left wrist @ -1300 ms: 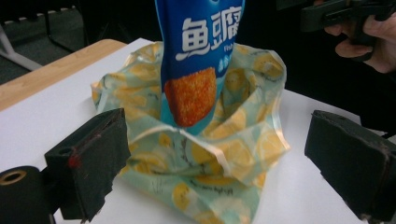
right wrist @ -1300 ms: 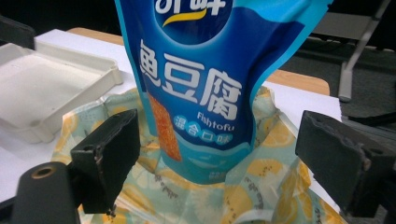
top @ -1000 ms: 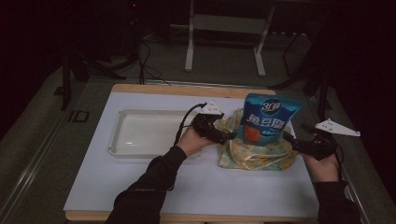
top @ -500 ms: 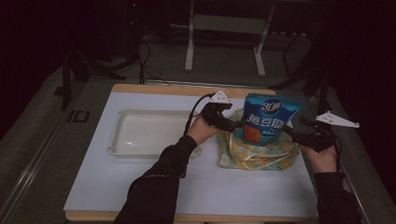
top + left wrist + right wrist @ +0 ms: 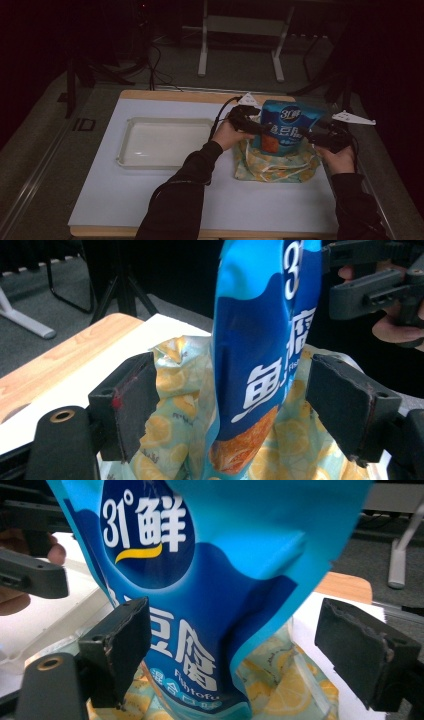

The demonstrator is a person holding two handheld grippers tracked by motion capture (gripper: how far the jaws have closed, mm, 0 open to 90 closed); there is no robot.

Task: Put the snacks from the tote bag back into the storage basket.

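Blue snack pouch (image 5: 286, 131) stands upright in a lemon-print cloth bag (image 5: 274, 162) toward the right edge of the worktop (image 5: 150, 195), nearer the far edge than the near one. White tray (image 5: 165, 142) lies left of the bag, well apart from it.

Left hand-held gripper (image 5: 260, 129) comes in from the pouch's left side. In the left gripper view its jaws stand apart with the pouch (image 5: 265, 350) between them; neither pad presses on it, and a gap shows on both sides. The jaws have just been closing. Lemon-print cloth (image 5: 175, 405) sits behind the left pad.

Right hand-held gripper (image 5: 307, 135) reaches in from the pouch's right side. In the right gripper view its jaws are spread wide; the pouch (image 5: 200, 595) hangs between them, close against the left pad. Whether it touches that pad I cannot tell. The right pad stands clear of the pouch.
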